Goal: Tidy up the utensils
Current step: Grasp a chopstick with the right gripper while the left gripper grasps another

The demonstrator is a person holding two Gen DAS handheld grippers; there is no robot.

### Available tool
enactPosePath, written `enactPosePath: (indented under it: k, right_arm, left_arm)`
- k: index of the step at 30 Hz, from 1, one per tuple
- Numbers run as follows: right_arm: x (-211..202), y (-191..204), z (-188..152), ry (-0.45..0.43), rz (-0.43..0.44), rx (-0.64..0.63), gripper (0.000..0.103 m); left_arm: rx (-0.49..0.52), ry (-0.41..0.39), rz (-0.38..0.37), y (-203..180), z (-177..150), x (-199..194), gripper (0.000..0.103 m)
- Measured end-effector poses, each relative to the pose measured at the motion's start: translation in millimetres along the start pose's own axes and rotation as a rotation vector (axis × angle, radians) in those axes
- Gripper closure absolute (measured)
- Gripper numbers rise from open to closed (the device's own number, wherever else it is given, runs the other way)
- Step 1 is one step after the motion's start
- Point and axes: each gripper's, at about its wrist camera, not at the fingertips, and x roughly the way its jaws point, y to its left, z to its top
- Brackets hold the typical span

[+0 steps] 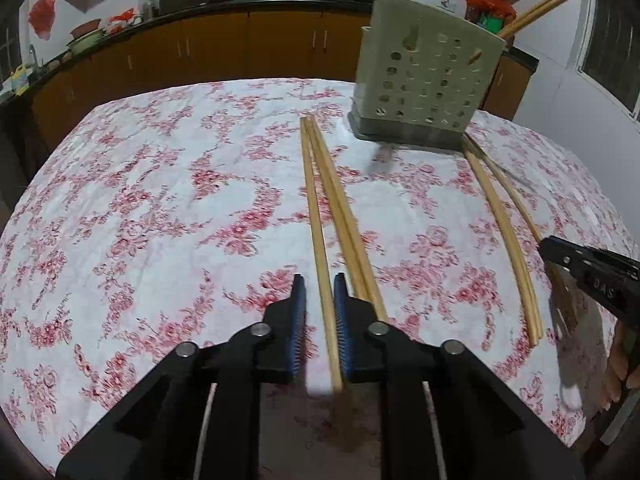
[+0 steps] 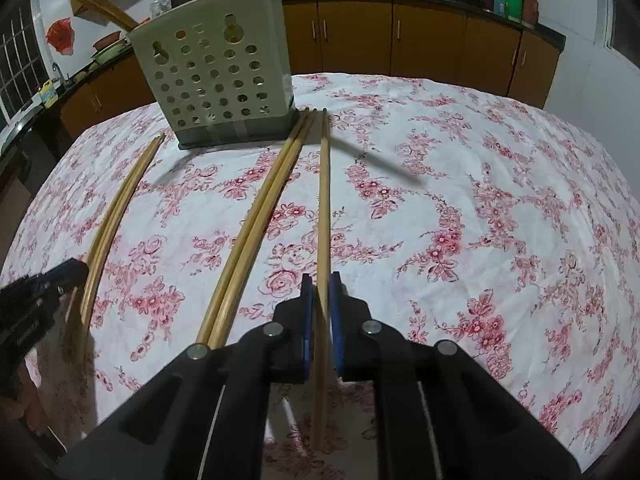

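Observation:
A perforated beige utensil holder [image 1: 424, 76] [image 2: 216, 76] stands at the far side of the floral-cloth table, with chopsticks [image 1: 536, 10] leaning out of it. Several wooden chopsticks lie on the cloth, pointing at the holder. My left gripper [image 1: 319, 280] has its jaws narrowly around a single chopstick [image 1: 316, 216]. The stick rests against the right pad, and a strip of cloth shows beside the left pad. A pair [image 1: 344, 208] lies just to the right of it. My right gripper [image 2: 320, 280] is shut on another single chopstick [image 2: 325, 200], with a pair [image 2: 256, 216] to its left.
The right gripper [image 1: 560, 256] shows at the right edge of the left wrist view, and the left gripper [image 2: 60, 280] at the left edge of the right wrist view. Another pair [image 1: 508, 240] lies between them. Brown cabinets [image 2: 432, 36] and a dark counter with woks run behind the table.

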Motion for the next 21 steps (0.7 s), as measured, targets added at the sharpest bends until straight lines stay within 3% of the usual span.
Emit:
enactPosePath:
  k: [9,21]
  right_arm:
    - [5,-17,8,-0.020,-0.024,0.041,0.095]
    - [12,-19,12,-0.063,-0.070,0.016,0.094]
  left_arm:
    - [-0.042,-0.004,0.074,35,20,14,0.095]
    - [-0.072,-0.008,0.052,47,26,18,0.095]
